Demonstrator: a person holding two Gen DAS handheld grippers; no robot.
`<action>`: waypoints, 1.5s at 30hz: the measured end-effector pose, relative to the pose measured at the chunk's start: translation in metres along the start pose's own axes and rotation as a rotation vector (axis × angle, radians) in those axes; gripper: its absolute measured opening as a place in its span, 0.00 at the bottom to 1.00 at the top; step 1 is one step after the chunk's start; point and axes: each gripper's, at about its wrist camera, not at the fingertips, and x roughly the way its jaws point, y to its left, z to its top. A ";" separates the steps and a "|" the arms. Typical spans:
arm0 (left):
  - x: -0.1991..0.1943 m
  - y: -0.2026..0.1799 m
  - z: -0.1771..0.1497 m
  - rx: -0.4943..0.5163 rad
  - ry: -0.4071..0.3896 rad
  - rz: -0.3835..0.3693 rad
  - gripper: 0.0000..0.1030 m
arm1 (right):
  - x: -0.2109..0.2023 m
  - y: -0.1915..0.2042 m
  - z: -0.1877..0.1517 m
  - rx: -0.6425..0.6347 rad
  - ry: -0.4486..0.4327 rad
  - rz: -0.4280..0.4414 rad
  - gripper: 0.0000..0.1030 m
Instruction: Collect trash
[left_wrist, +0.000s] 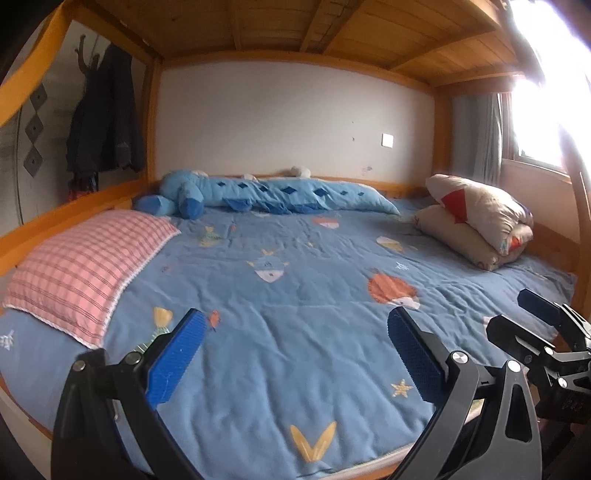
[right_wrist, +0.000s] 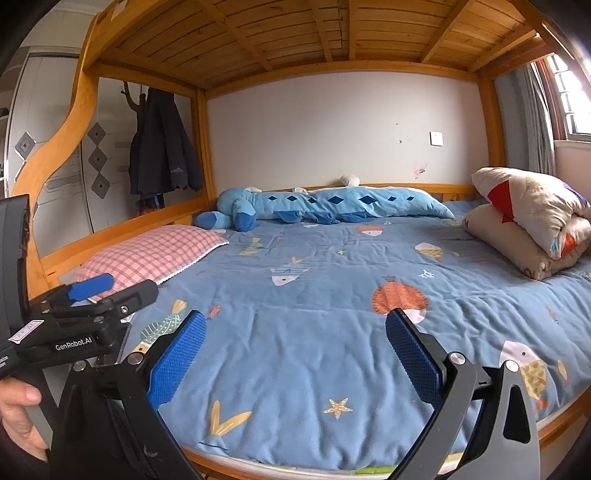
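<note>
Both tools, left and right, hang with fingers spread apart and empty over the near edge of a blue bed. Pink pillow lies far left, folded quilt far right; no trash can be made out.

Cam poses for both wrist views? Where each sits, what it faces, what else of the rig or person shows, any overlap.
Left wrist: on the left gripper, facing across the bed toward the wall; own open fingers frame the view, right gripper at the right edge.
Right wrist: on the right gripper, same heading; own open fingers, left gripper and a hand at left.
Shared: bed, pink pillow, blue plush, folded quilt, hanging coats. No trash visible in either view.
</note>
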 end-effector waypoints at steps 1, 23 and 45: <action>-0.002 -0.001 0.000 0.007 -0.011 0.002 0.96 | -0.001 -0.001 0.000 0.004 -0.001 0.001 0.92; -0.010 0.011 0.015 -0.046 -0.033 0.048 0.96 | -0.014 -0.008 0.008 0.027 -0.032 -0.004 0.92; -0.019 0.017 0.022 -0.036 -0.069 0.046 0.96 | -0.007 -0.004 0.009 0.024 -0.009 0.001 0.92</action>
